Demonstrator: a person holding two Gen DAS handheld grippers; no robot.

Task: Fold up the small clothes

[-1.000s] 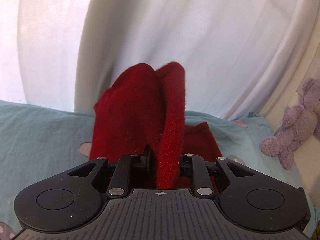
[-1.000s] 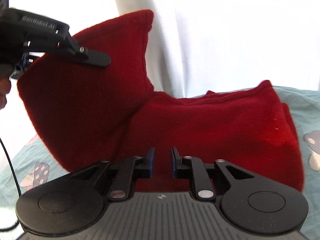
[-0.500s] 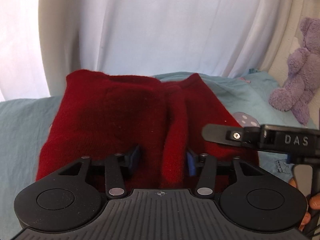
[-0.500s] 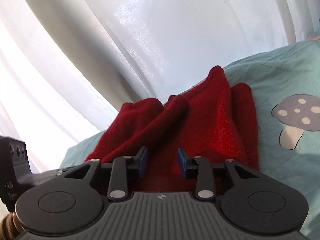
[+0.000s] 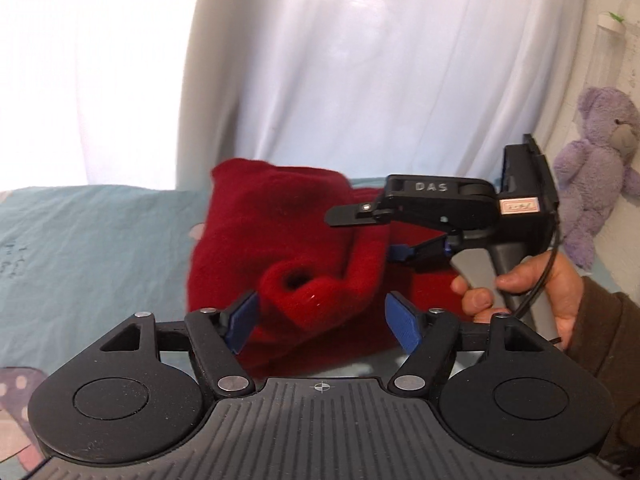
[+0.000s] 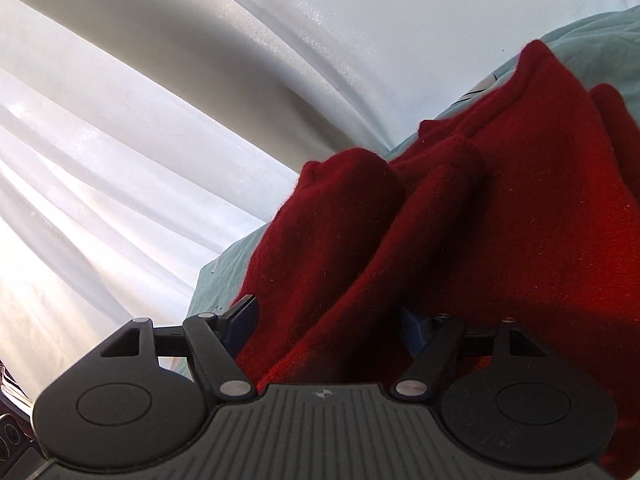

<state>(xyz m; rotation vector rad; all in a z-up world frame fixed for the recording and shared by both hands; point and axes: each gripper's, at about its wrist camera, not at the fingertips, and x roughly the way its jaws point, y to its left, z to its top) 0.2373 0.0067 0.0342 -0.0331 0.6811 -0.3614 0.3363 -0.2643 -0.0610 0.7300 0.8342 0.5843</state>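
A red knit garment (image 5: 276, 240) lies bunched on the teal bedsheet (image 5: 92, 248), with a rolled fold facing the left wrist camera. My left gripper (image 5: 322, 322) sits just in front of it. Its jaws are opening, and the fold lies loosely between the blue pads (image 5: 240, 318) without being pressed. My right gripper (image 5: 372, 234) comes in from the right, held by a hand (image 5: 532, 284), over the garment's right side. In the right wrist view its jaws (image 6: 330, 320) are opening too. The red cloth (image 6: 460, 240) lies slack between them and hides part of the right pad (image 6: 416, 328).
A white curtain (image 5: 360, 72) hangs behind the bed. A purple plush bear (image 5: 596, 160) leans on the wall at the right. A mushroom print (image 5: 16, 392) marks the sheet at the near left. A brown sleeve (image 5: 612, 340) is at the right edge.
Both grippers were shut on the lifted red garment. They have opened and let it drop onto the sheet, where it now lies bunched. The right gripper has rolled and swung beside the left.
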